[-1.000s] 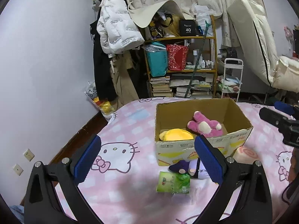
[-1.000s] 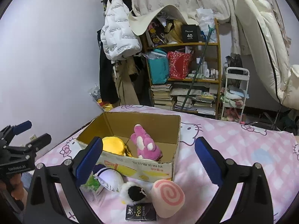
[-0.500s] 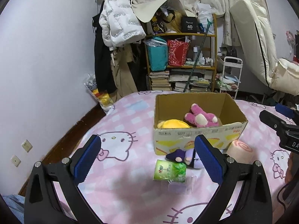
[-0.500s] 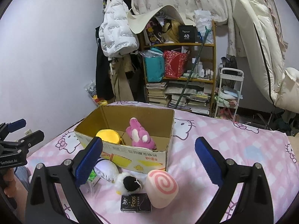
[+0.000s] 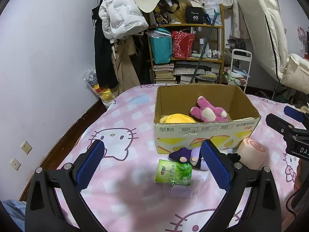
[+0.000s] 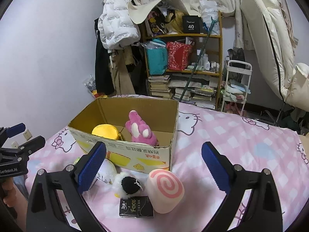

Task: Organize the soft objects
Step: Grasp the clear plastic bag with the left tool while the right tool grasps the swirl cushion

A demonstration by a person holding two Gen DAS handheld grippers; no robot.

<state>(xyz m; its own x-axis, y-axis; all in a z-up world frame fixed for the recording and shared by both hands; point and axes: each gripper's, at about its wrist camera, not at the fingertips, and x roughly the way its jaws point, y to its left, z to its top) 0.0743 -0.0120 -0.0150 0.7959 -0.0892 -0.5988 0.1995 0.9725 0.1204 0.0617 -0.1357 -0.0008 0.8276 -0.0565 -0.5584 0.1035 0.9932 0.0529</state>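
Now the left gripper point(image 5: 152, 163) sits lower over the pink checked cat-print bedspread point(image 5: 119, 116) than it did a moment ago, and the green plastic-wrapped tissue pack point(image 5: 173, 172) has come to lie between its blue-padded fingers point(image 5: 90, 161), a little nearer the right-hand one; before, the pack lay lower in that view, nearer the camera. Its fingers stand wide apart with nothing touching the pads. The right gripper point(image 6: 153, 165) has its fingers just as wide and empty; between them lie a pink-and-white swirl roll cushion point(image 6: 165, 190), a black-and-white fluffy plush point(image 6: 126, 186) and a black rectangular tissue pack point(image 6: 136, 206), the cushion closest to the middle. Just beyond both sets of fingertips stands the open brown cardboard box point(image 5: 204, 135), already holding a pink plush animal point(image 5: 207, 112) and a round yellow plush point(image 5: 177, 118). A purple-and-white plush point(image 5: 183, 154) rests against the box's near wall, partly behind the left gripper's right-hand finger. The drop reads as the start of a pick on the green pack, which would be the next thing for the box. Several soft things are still outside, so the task looks under way, not near done. The pack's slick wrap may slide under the pads unless they close squarely on its sides.
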